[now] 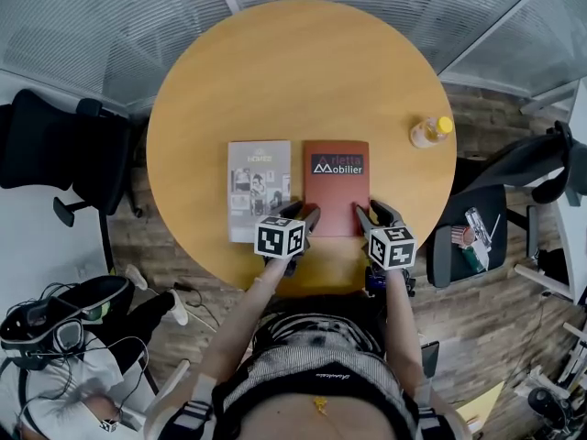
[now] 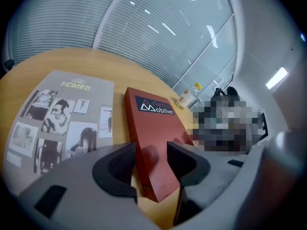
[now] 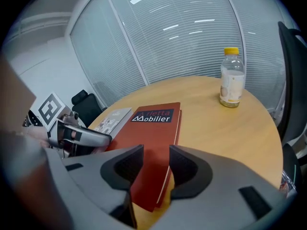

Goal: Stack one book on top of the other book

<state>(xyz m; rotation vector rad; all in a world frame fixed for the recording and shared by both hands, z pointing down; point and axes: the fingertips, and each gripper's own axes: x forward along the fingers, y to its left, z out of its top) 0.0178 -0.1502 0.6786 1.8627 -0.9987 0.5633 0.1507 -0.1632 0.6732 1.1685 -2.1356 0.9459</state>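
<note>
Jaws of the left gripper (image 1: 306,214) and right gripper (image 1: 371,211) stand open around the red book (image 1: 336,191), not squeezing it.

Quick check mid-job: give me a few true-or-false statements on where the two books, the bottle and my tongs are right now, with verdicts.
1. The red book lies on top of the grey book. False: they lie side by side on the table, not stacked.
2. The left tongs and right tongs both stand open at the red book's near corners. True.
3. The bottle stands upright with a yellow cap on. True.
4. The bottle stands beside the grey book. False: it stands on the red book's side, apart from it.
</note>
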